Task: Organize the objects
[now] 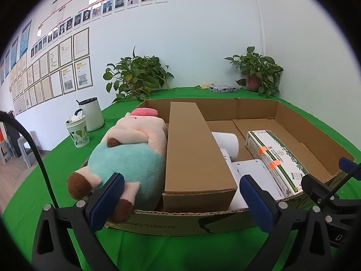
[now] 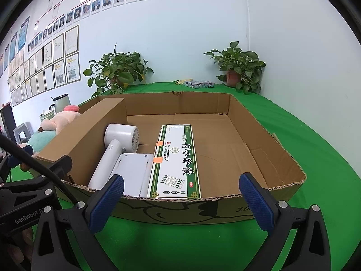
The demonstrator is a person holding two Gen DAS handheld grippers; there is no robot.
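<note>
The left tool (image 1: 181,199) is spread wide and holds nothing. It hangs just in front of the big cardboard tray (image 1: 180,223) that sits on the green counter (image 1: 29,192). The right tool (image 2: 181,199) is spread wide too, and it is empty. It waits by the front wall of the same tray.

The plush toy (image 1: 126,155) lies on its side at the left end of the tray. Its feet poke out over the front edge, very near the left tool. It is pink with a teal shirt, brown feet and a pink cap. It looks soft and light. I think it will squish when pinched, so a fat part like a leg or the belly is a good place to grab. It should not break if it drops.

Beside the toy stands a long brown box (image 1: 194,155). It looks stiff and likely light. Next comes a white hair dryer (image 2: 117,149), which is smooth and could slip, so the handle is the best spot to hold. A flat white thing (image 2: 135,171) lies next to it. Then comes a long green and white box (image 2: 176,162) with orange tape. The right side of the tray is bare.
</note>
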